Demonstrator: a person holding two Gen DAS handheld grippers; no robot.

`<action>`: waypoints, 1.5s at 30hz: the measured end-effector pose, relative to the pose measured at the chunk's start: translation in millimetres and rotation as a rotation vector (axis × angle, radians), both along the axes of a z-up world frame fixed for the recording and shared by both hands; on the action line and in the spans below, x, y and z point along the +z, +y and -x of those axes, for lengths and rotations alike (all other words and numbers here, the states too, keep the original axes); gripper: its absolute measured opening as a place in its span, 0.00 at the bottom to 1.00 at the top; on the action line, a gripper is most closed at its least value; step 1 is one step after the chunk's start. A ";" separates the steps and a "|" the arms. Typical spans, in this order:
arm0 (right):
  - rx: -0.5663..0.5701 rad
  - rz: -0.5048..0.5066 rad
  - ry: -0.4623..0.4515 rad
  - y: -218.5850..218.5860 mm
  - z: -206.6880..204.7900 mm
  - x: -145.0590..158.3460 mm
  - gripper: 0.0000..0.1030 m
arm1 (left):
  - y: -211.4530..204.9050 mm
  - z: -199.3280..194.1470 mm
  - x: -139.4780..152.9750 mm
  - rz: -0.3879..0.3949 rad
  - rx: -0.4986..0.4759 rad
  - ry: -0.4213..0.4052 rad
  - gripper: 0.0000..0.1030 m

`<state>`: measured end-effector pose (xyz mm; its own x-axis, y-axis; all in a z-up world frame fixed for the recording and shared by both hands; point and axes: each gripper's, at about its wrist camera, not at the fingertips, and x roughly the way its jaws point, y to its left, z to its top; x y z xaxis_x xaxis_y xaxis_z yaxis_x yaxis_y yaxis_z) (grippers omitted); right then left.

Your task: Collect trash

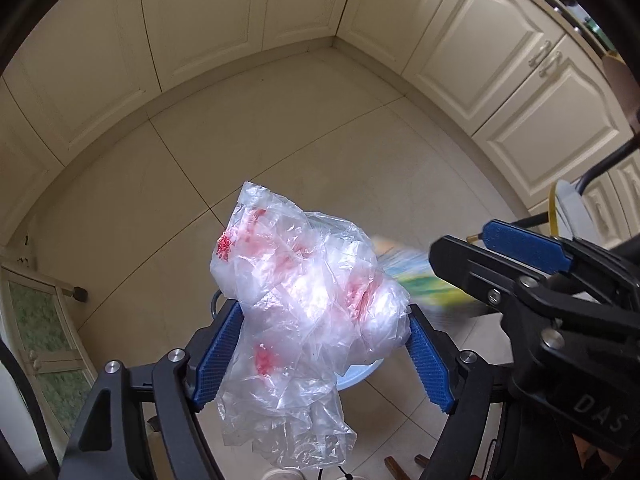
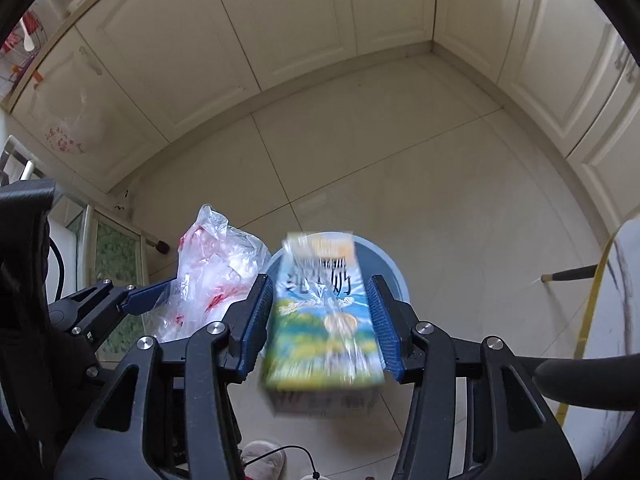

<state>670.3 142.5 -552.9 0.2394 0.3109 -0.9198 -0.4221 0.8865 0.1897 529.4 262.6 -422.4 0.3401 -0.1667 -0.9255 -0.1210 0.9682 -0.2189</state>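
Fingers (image 1: 222, 354) of the left gripper (image 1: 320, 354), blue and ribbed, are seen spread wide at lower centre of the left wrist view, with a crumpled clear plastic bag (image 1: 304, 292) bearing red print between them; whether the pads press on it cannot be told. In the right wrist view the right gripper (image 2: 320, 324) is seen at lower centre, its jaws about half open, with a blurred milk carton (image 2: 320, 320) between its fingers (image 2: 258, 322); a gap shows along the carton's sides, so a firm hold cannot be told. Behind and below the carton a pale blue round bin (image 2: 394, 276) is seen on the tiled floor (image 2: 400, 180). Cream cabinet doors (image 2: 280, 20) are seen across the upper part of both views. A slipper (image 2: 264, 460) is seen at the bottom edge.
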 end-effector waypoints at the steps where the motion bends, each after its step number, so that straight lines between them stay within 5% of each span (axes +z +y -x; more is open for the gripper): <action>1: -0.003 0.003 -0.005 -2.4 -0.2 1.4 0.49 | 3.0 3.6 0.2 0.006 0.008 -0.004 0.74; 3: -0.002 0.006 -0.017 -5.4 0.6 6.9 0.61 | -9.4 -13.9 9.7 0.019 0.015 -0.003 0.75; 8: -0.010 -0.012 -0.061 -9.0 8.0 32.7 0.62 | -13.8 -53.5 43.2 0.010 0.018 -0.022 0.76; 12: -0.014 0.000 -0.126 -10.5 20.3 64.0 0.65 | -19.3 -47.6 77.8 0.040 0.023 -0.085 0.90; 19: -0.040 0.019 -0.219 -15.9 45.5 113.4 0.71 | -24.3 -13.0 130.1 -0.015 0.052 -0.150 0.91; 28: -0.047 -0.071 -0.347 -30.1 97.2 201.0 0.72 | -14.9 79.0 253.5 -0.196 0.153 -0.365 0.91; 31: -0.064 -0.096 -0.436 -43.7 127.3 243.0 0.86 | -30.8 114.8 293.3 -0.234 0.160 -0.467 0.93; 35: -0.092 -0.122 -0.552 -69.7 173.0 299.1 0.88 | -63.5 165.1 339.9 -0.260 0.166 -0.590 0.97; 45: -0.214 -0.126 -0.844 -153.8 306.9 423.1 1.00 | -158.7 315.7 395.3 -0.270 0.097 -0.881 0.99</action>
<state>363.3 -11.3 -129.8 0.8887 0.2686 -0.3716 -0.2925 0.9562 -0.0084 213.7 104.0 -27.1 0.9407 0.0830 -0.3290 -0.1015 0.9941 -0.0393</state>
